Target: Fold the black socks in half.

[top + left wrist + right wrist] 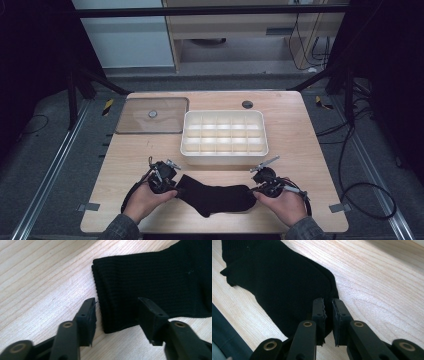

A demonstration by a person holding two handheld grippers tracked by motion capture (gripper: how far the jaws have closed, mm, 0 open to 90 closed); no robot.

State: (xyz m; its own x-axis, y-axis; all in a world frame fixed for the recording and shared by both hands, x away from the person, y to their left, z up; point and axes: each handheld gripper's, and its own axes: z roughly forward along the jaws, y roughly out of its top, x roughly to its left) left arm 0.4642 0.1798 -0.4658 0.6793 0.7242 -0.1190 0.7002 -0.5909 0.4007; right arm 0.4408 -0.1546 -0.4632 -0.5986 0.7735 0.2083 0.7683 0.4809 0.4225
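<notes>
Risk sits mostly at the two ends of the black sock (215,197), which lies flat along the near edge of the wooden table (300,130), just near of the white divided tray (224,159) and between the person's two hands. In the right gripper view, the right gripper (327,307) has its jaws drawn almost together at the toe end, with only a thin lip of fabric between the pads; whether they truly pinch it cannot be told, and so shallow a bite could slide off the rounded edge as soon as the hand lifts or pulls. In the left gripper view, the left gripper (117,312) stands half open, one jaw on bare wood just left of the ribbed cuff and the other over the knit, neither pad pressing yet. If these jaws close where they are, they may catch only the top layer of the cuff, or push the soft rib aside and bunch it instead of gripping it. An uneven hold would probably let the sock sag, twist or drop at one end. Being close to the near edge, a dropped end could trail off the table. The clear lid (152,115) at the far left is well apart and poses no hazard.
</notes>
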